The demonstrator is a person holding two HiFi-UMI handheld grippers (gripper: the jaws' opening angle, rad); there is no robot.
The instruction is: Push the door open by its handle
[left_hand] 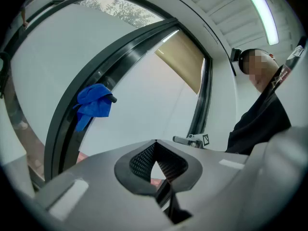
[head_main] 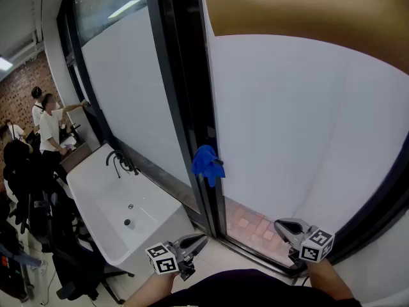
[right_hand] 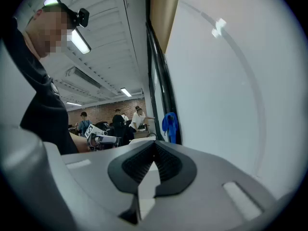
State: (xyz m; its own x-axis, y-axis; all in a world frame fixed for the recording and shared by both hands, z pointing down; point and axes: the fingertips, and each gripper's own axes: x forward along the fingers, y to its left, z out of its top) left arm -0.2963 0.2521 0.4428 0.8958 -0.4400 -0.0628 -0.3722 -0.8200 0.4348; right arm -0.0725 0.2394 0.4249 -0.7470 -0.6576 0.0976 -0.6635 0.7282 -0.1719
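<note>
Blue cloth (head_main: 206, 164) over the door handle (left_hand: 112, 99), white sink (head_main: 83, 179) nearby; left tongs (head_main: 204, 238) and right tongs (head_main: 277, 223) closed, empty.

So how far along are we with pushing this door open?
Nothing looks done: the door looks closed. In hand: the left gripper and right gripper hang low, shut and empty, apart from the handle draped with a blue cloth. Remaining: reach the handle, then push.

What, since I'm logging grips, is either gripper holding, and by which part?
Nothing: left gripper and right gripper are both shut, empty; the door handle is untouched.
</note>
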